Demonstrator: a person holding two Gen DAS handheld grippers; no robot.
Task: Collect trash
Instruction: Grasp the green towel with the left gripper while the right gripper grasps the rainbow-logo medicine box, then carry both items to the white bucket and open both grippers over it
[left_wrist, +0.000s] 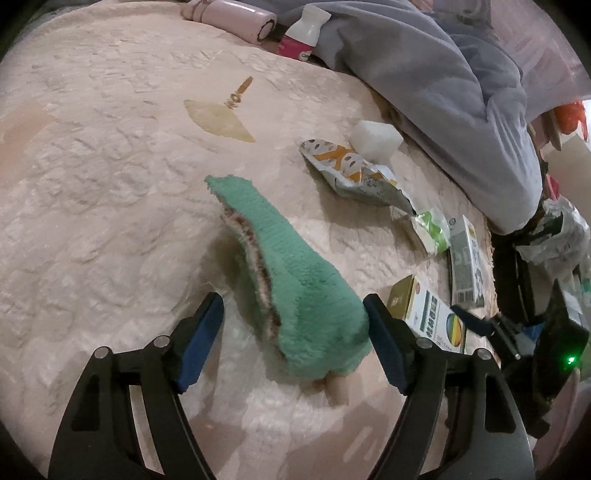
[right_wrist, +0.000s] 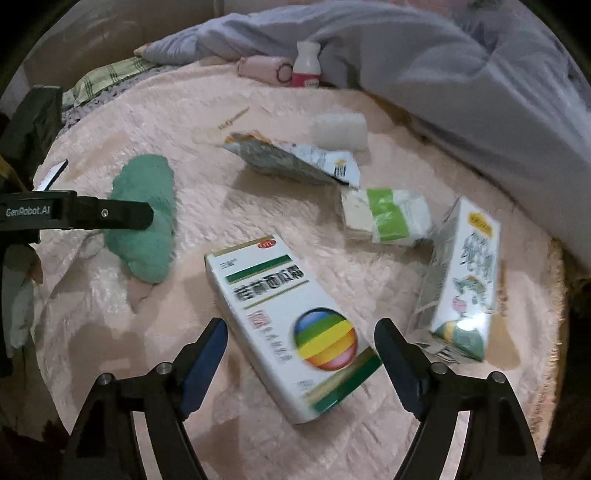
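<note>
Lettering "GenRobot.AI" marks the left gripper (right_wrist: 110, 216).

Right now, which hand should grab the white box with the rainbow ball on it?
Right. The right gripper has open fingers either side of the white box. The left gripper sits over the green sock instead.

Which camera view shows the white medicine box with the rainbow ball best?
The right wrist view: the medicine box lies whole, printed top up, between the open right claw. The left wrist view shows only one end of it behind a claw finger.
</note>
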